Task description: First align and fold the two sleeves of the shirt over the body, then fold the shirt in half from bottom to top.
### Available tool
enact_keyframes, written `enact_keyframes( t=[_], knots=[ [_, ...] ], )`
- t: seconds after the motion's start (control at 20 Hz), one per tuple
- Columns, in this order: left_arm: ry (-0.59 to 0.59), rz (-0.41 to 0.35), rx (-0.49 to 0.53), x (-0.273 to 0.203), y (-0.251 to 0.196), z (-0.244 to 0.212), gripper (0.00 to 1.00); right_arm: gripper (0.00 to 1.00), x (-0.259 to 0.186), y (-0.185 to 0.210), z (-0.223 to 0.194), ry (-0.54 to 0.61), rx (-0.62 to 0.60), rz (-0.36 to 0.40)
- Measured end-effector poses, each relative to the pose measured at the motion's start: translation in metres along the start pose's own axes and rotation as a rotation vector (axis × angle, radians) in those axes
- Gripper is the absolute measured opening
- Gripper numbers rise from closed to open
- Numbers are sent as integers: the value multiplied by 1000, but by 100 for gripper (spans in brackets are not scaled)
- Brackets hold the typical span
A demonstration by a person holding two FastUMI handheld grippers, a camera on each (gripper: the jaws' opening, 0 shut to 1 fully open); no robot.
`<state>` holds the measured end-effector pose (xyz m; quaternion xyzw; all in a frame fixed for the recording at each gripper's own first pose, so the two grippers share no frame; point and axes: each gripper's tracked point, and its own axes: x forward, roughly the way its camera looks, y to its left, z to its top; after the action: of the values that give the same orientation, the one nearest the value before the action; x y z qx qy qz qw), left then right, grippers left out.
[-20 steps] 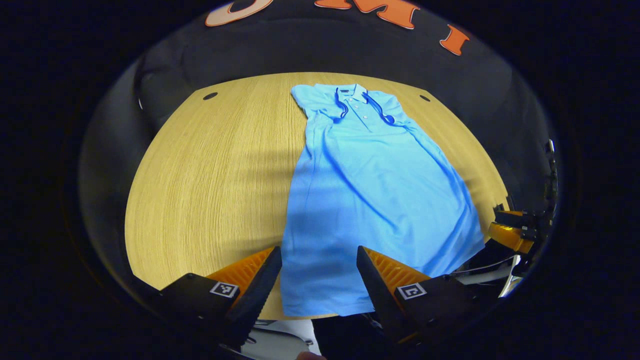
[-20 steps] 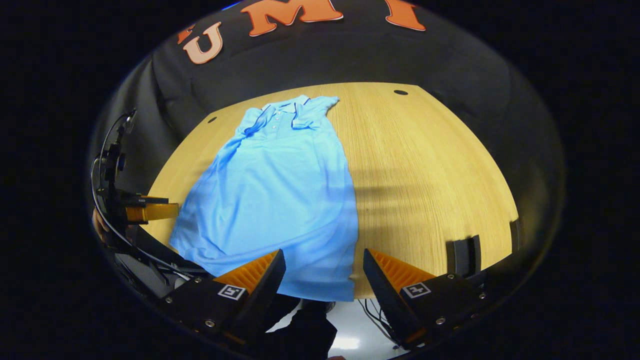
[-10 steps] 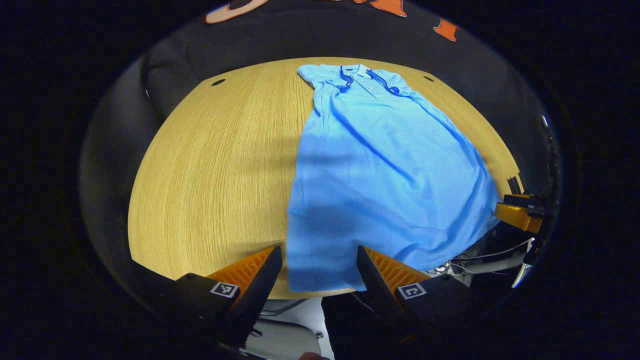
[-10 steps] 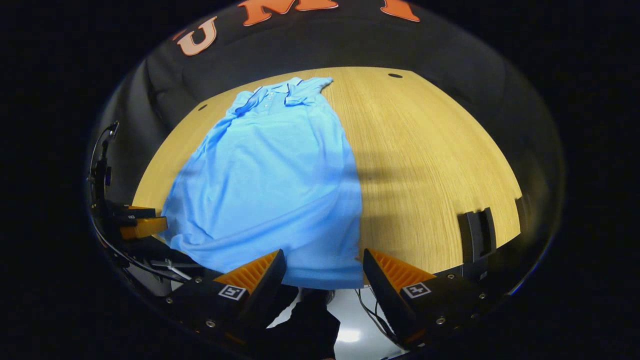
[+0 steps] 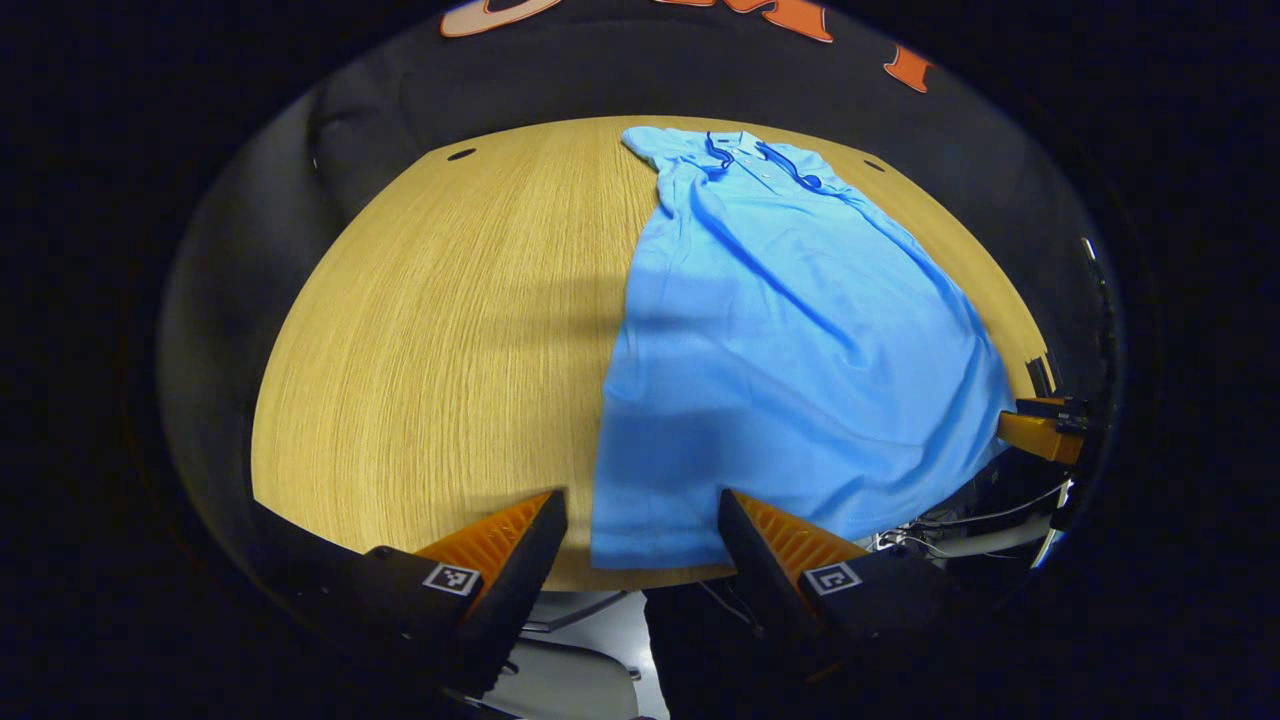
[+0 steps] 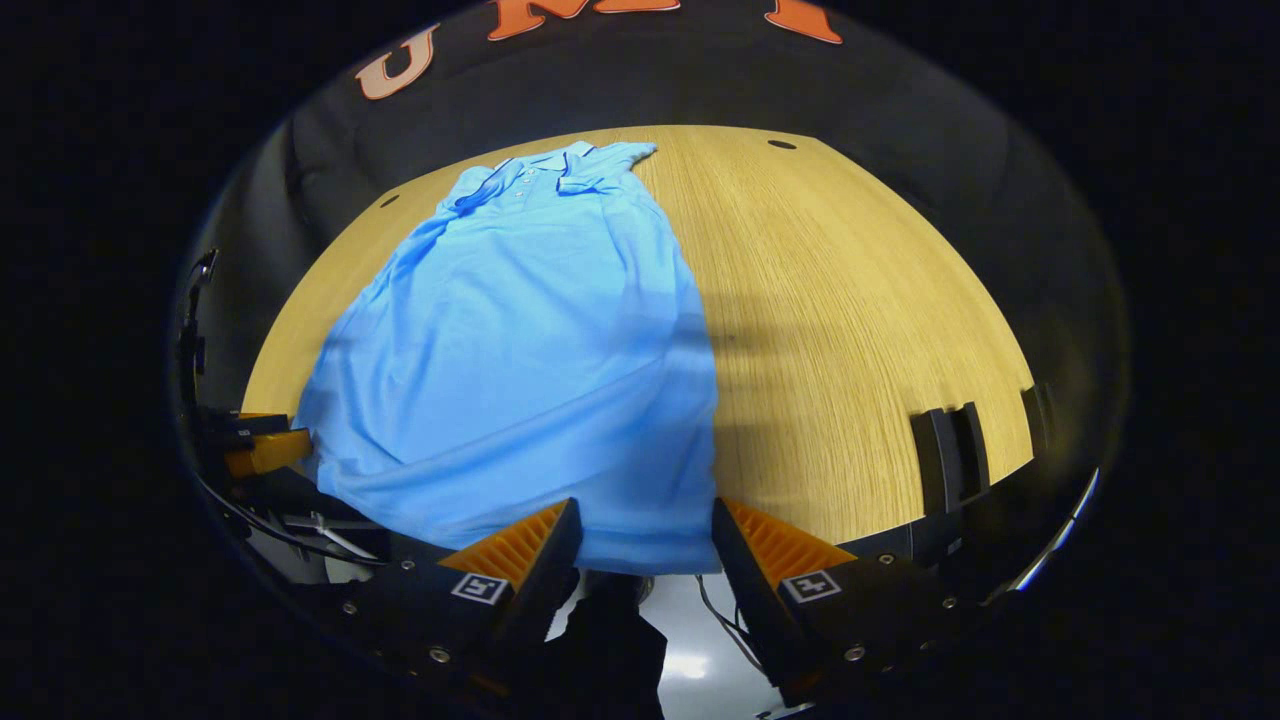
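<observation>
A light blue polo shirt [image 5: 790, 330] lies flat on the wooden table [image 5: 420, 330], collar far and hem at the near edge. Both short sleeves look folded in beside the collar. My left gripper [image 5: 640, 500] is open, just above the hem's left corner, which shows between its fingers without either touching it. In the right gripper view the shirt [image 6: 520, 320] sits left of centre on the table [image 6: 850, 320]. My right gripper [image 6: 644, 505] is open over the hem's right corner. Each gripper shows at the other view's edge: the right gripper [image 5: 1040, 435], the left gripper [image 6: 255, 450].
Two black clamps [image 6: 950, 455] grip the table's right edge. Small round holes [image 5: 461, 154] mark the far corners of the tabletop. Cables [image 5: 980, 520] hang below the front edge. Bare wood lies left and right of the shirt.
Both grippers have dropped lower and closer to the hem at the table's front edge. The left one has also shifted left along it. The shirt has not moved.
</observation>
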<state>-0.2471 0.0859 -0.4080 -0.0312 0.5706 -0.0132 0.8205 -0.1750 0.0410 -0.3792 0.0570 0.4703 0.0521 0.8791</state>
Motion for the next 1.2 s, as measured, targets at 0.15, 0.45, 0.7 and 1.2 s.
enact_keyframes(
  t=[0.15,0.45,0.7,1.2],
  knots=[
    [-25,-13,27,3,-6,2,100,70,3,2,3,-13,-32,-17],
    [-4,-18,53,0,-34,-2,27,9,3,11,8,-32,47,0],
    [-2,-59,48,-3,-47,-2,10,2,4,11,8,-21,151,72],
    [-160,-6,12,-34,-50,61,6,1,-27,15,70,-159,224,211]
  ],
)
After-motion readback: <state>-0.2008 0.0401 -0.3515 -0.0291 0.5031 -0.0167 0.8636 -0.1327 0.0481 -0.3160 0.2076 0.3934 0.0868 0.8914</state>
